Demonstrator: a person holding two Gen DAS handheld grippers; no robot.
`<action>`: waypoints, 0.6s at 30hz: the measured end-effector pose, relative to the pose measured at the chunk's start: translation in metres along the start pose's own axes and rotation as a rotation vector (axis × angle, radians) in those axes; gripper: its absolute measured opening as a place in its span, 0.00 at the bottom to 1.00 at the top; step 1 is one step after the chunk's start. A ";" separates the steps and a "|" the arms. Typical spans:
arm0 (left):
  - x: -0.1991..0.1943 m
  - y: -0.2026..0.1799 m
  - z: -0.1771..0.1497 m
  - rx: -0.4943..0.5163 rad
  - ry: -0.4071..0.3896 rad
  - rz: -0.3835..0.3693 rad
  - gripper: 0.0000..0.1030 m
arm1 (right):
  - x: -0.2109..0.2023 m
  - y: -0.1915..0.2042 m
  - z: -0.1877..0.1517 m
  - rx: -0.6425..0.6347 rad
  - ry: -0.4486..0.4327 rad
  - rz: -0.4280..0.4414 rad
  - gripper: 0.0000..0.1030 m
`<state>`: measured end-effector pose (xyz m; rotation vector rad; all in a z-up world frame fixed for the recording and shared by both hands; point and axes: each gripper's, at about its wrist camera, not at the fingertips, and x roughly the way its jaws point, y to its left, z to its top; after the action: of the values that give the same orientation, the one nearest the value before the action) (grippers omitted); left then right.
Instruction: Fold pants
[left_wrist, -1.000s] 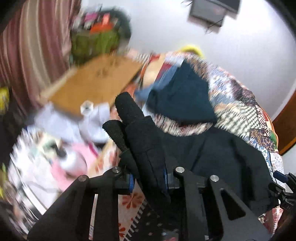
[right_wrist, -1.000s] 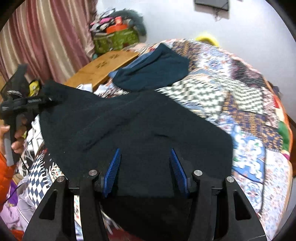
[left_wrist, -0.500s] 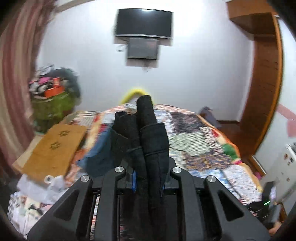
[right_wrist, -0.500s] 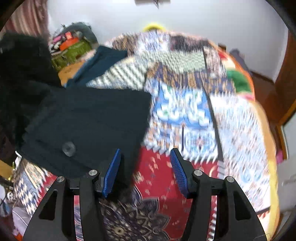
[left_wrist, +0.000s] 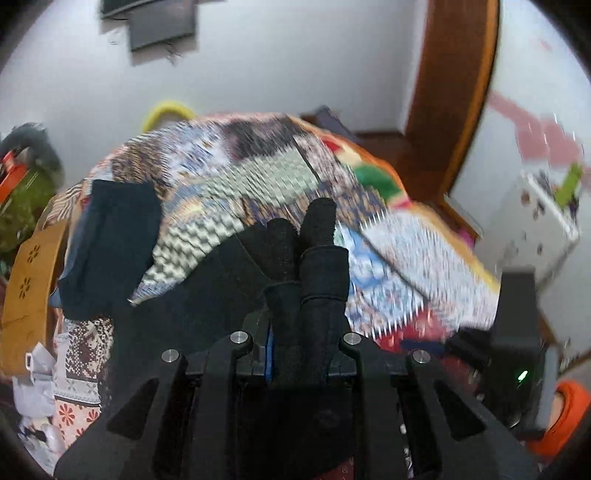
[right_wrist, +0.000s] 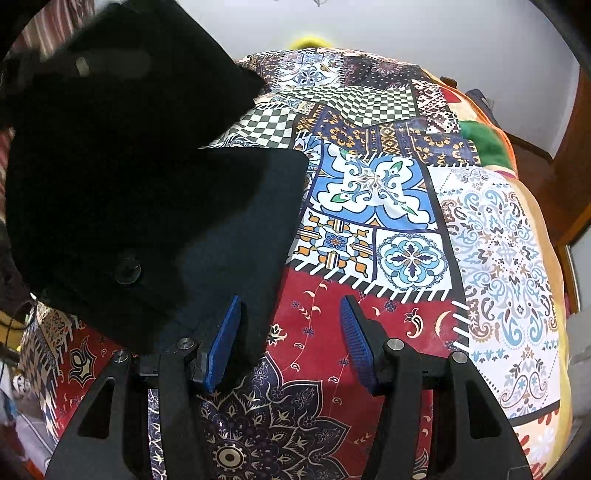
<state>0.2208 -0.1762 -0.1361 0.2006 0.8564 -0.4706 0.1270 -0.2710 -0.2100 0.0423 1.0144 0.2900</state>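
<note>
The black pants (right_wrist: 236, 206) lie on the patchwork quilt (right_wrist: 406, 206) at the left of the right wrist view, a button (right_wrist: 127, 269) showing. A lifted black part of them (right_wrist: 110, 92) hangs blurred above the flat part. My left gripper (left_wrist: 303, 354) is shut on a bunched roll of the pants (left_wrist: 310, 266), which sticks up between its jaws and hides the pads. My right gripper (right_wrist: 291, 332) is open over the red quilt patch with nothing between its blue pads (right_wrist: 225, 339); the pants' edge lies just left of it. The right gripper's body (left_wrist: 517, 332) shows at the right of the left wrist view.
A folded dark teal garment (left_wrist: 110, 243) lies at the bed's far left beside a wooden board (left_wrist: 33, 280). Clutter and papers (left_wrist: 37, 387) sit lower left. A white cabinet (left_wrist: 543, 214) and a wooden door frame (left_wrist: 461, 92) stand to the right. An orange sleeve (left_wrist: 565, 413) is at the lower right.
My left gripper has swung rightward over the bed, rolling, with the pants' end still in it. The right gripper slid right off the pants onto bare quilt, then stayed still.
</note>
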 end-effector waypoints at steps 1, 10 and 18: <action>0.005 -0.007 -0.004 0.033 0.024 0.008 0.17 | 0.000 0.000 0.000 0.001 -0.001 0.001 0.50; 0.003 -0.011 -0.021 0.046 0.089 -0.036 0.52 | -0.006 -0.002 -0.003 0.017 -0.022 0.008 0.50; -0.047 0.015 -0.021 0.017 -0.028 -0.031 0.86 | -0.020 -0.003 -0.005 0.016 -0.049 0.012 0.50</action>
<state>0.1871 -0.1406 -0.1144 0.1963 0.8293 -0.5087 0.1135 -0.2791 -0.1963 0.0692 0.9681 0.2902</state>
